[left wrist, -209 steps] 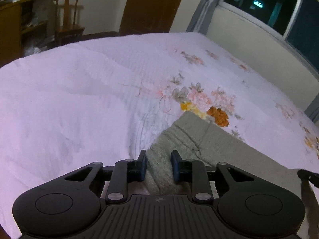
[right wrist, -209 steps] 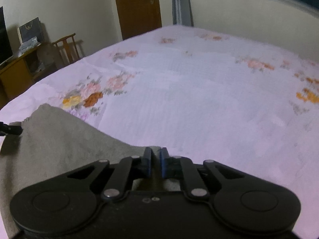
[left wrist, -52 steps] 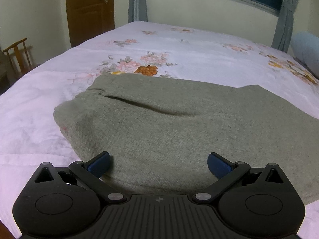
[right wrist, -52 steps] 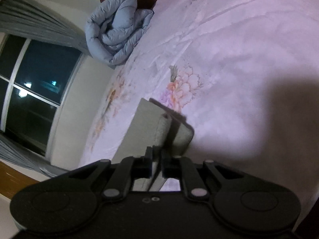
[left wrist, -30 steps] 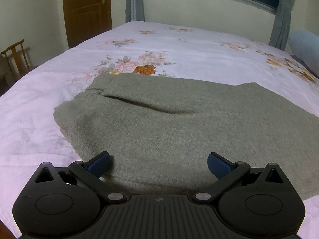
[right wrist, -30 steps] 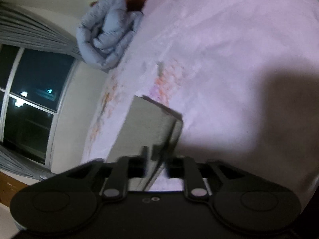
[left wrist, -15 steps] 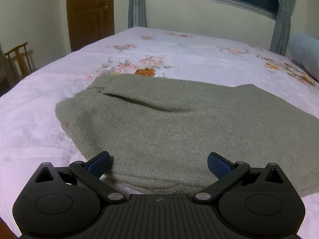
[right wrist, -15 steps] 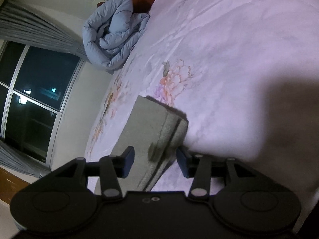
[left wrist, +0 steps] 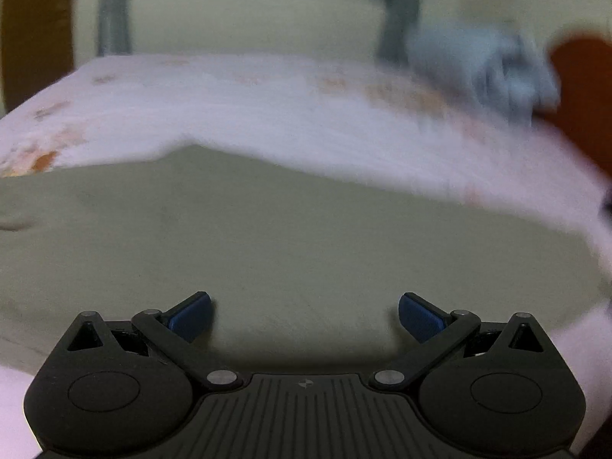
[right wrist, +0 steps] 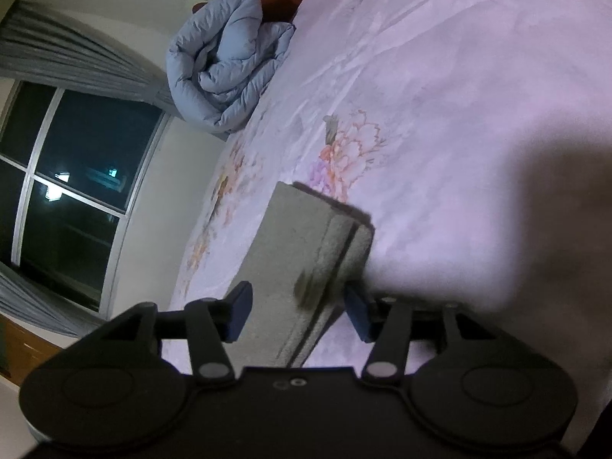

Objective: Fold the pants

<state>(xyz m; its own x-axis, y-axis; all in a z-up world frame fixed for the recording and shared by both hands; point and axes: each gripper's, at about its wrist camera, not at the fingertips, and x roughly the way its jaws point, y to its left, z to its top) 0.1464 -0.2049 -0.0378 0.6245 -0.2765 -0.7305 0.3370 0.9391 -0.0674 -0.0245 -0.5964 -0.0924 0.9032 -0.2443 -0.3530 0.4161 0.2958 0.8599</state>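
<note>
Pants (left wrist: pixel 287 237) lie folded on floral bedspread (right wrist: pixel 440 114).

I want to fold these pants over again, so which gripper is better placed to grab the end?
Right. The right gripper is open around the layered end of the pants; the left gripper is open over their flat middle.

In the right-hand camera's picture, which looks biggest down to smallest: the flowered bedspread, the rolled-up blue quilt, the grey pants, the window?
1. Flowered bedspread, by far.
2. Window and grey pants look about alike; the pants lie much nearer the camera, so I won't rank them.
3. Blue quilt, smallest, though it sits farther off.
</note>
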